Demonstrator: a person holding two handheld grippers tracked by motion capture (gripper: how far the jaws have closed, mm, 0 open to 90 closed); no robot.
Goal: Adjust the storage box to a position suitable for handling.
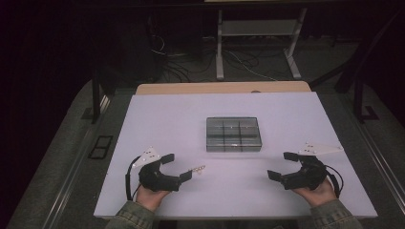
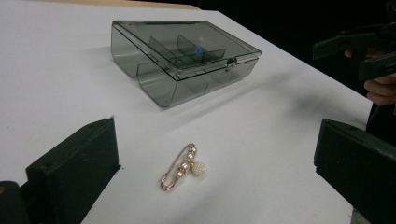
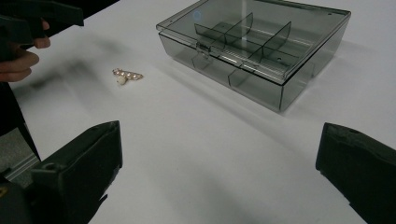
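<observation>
A smoky clear plastic box (image 1: 233, 134) with a shut lid and inner dividers sits mid-table; the box (image 2: 182, 58) also faces the left gripper view, and the box (image 3: 257, 46) the right gripper view. A small gold pin with pearl beads (image 1: 198, 169) lies on the white table just right of my left gripper (image 1: 176, 167). The pin (image 2: 183, 166) rests between that gripper's wide-apart jaws, untouched. My right gripper (image 1: 282, 165) stands open near the front right, empty, with the pin (image 3: 126, 75) far off to its left.
The white table top (image 1: 157, 124) has a wooden strip along its far edge. Beyond it stand a metal frame (image 1: 258, 33) and loose cables on a dark floor. A person's hands and green sleeves come in at the bottom.
</observation>
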